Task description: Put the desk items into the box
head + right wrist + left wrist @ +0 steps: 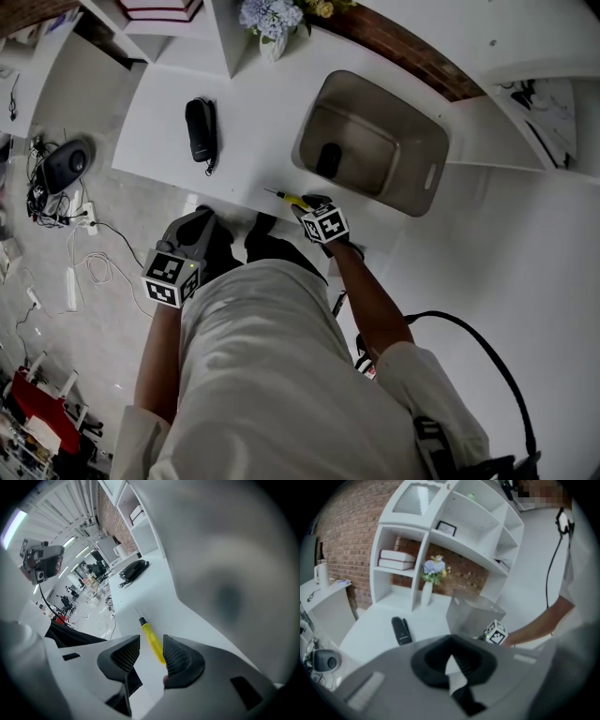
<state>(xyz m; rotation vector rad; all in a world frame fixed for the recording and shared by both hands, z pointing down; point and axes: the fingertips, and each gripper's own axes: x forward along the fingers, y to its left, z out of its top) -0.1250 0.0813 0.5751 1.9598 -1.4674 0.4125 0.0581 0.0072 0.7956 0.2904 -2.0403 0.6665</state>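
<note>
Step in hand: pickup of the yellow screwdriver (152,639), which lies on the bench (253,103) near its front edge, beside the grey box (417,183). My right tongs (151,649) stand spread astride its handle, pads not yet pressing, while the left tongs (453,670) are pressed together, empty, short of the bench. Next move, as I judge it: settle lower, pinch the handle squarely, lift and carry it to the box, which holds one dark item (328,159); a black handset-like thing (200,129) waits further left.
</note>
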